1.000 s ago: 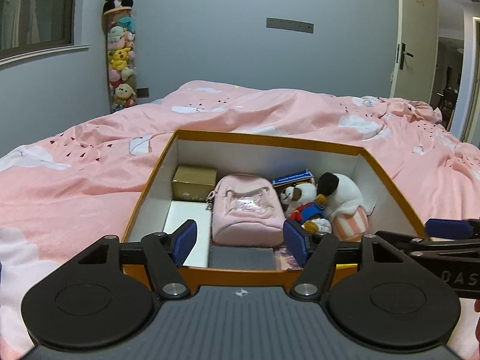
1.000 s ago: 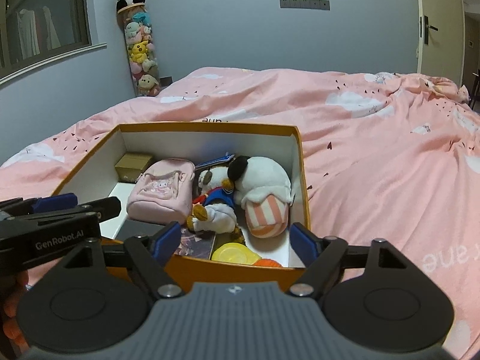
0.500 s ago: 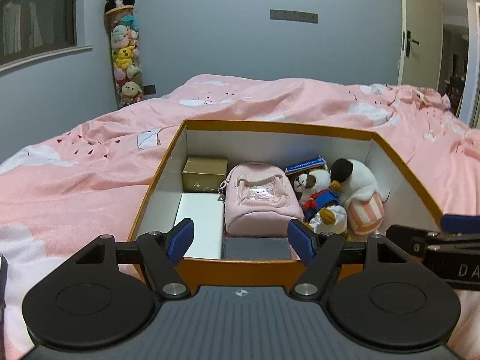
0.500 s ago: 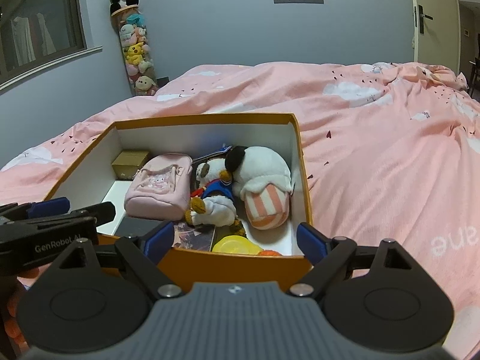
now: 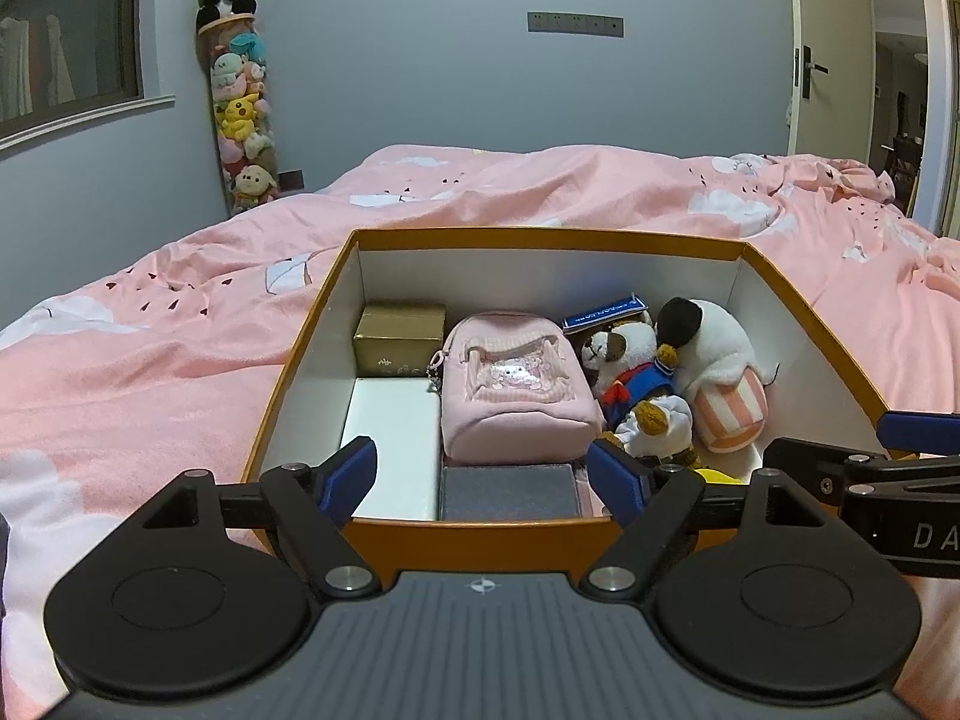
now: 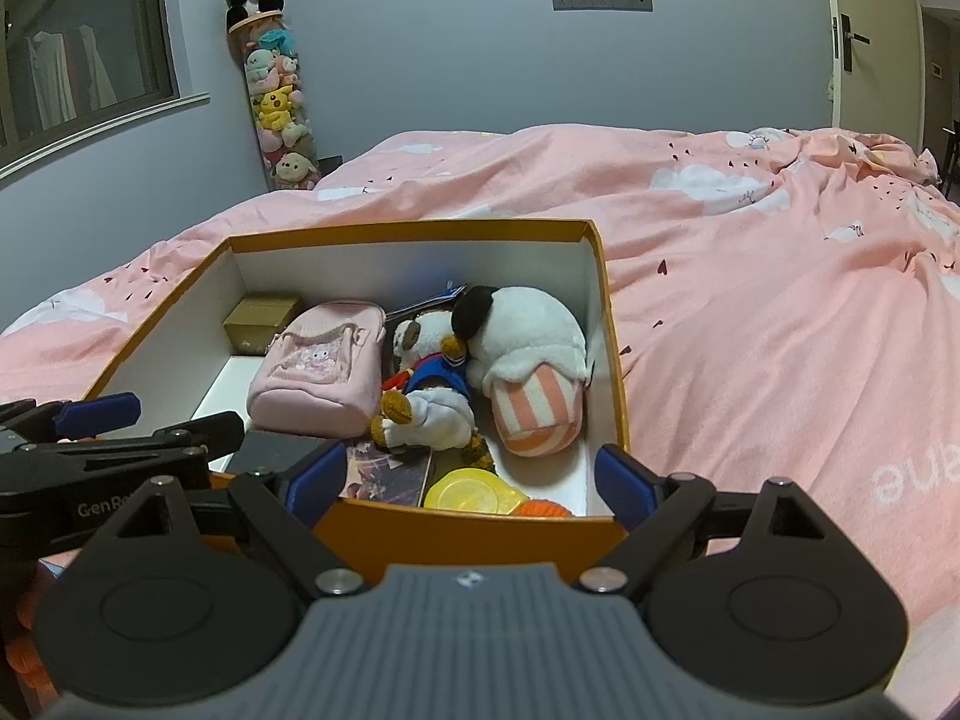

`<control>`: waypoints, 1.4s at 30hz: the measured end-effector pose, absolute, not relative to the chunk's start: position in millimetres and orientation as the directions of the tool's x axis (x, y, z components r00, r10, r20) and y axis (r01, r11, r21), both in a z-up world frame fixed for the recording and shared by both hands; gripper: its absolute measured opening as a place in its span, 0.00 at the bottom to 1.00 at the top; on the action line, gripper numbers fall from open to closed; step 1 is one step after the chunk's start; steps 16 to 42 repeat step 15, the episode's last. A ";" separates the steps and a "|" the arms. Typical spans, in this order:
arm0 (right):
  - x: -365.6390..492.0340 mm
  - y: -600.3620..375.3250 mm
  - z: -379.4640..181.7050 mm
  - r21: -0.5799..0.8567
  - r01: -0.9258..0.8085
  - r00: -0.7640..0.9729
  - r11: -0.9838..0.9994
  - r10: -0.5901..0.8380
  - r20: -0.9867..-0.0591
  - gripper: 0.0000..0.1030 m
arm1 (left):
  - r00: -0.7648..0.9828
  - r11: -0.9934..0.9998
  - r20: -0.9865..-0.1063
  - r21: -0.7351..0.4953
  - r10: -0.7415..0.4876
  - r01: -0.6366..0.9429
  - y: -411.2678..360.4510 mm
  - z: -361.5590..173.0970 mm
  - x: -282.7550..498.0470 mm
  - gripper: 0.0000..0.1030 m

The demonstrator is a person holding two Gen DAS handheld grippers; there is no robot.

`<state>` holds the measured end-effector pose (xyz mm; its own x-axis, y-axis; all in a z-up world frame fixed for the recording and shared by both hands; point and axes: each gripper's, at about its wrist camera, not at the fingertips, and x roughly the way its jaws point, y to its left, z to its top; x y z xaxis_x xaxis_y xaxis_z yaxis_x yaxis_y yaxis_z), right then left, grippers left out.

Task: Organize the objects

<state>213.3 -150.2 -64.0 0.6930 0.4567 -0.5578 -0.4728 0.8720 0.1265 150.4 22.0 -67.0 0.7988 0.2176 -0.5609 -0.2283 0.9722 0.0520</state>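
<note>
An orange box [image 5: 540, 240] [image 6: 618, 396] with white inner walls lies open on the pink bed. Inside are a pink pouch [image 5: 516, 384] [image 6: 324, 366], a gold box [image 5: 399, 339] [image 6: 258, 324], a sailor-dog plush [image 5: 630, 384] [image 6: 426, 384], a black-and-white plush with a striped base [image 5: 720, 366] [image 6: 528, 354], a dark flat case [image 5: 510, 492], a blue card [image 5: 603, 313] and a yellow lid [image 6: 468, 492]. My left gripper [image 5: 483, 477] is open and empty over the box's near edge. My right gripper [image 6: 462, 483] is open and empty beside it.
The pink duvet [image 6: 780, 300] spreads all around the box. A tall clear tube of plush toys [image 5: 240, 114] with a panda on top stands against the far wall. A door [image 5: 831, 72] is at the right, a window [image 6: 84, 54] at the left.
Both grippers have risen and pulled back a little, so more of the box's inside shows. Both stay open. Nothing in the box has moved.
</note>
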 end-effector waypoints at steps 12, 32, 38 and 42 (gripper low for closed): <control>212.9 -150.2 -64.2 0.126 -0.472 0.693 0.873 0.456 -0.558 0.87 | 0.796 0.972 -0.565 0.051 0.217 -0.228 22.0 -67.5 150.8 0.91; 212.8 -150.2 -64.2 0.126 -0.472 0.693 0.873 0.455 -0.558 0.87 | 0.796 0.972 -0.565 0.051 0.217 -0.228 21.9 -67.5 150.8 0.91; 212.8 -150.2 -64.2 0.126 -0.472 0.693 0.873 0.455 -0.558 0.87 | 0.796 0.972 -0.565 0.051 0.217 -0.228 21.9 -67.5 150.8 0.91; 212.8 -150.2 -64.2 0.126 -0.472 0.693 0.873 0.455 -0.558 0.87 | 0.796 0.972 -0.565 0.051 0.217 -0.228 21.9 -67.5 150.8 0.91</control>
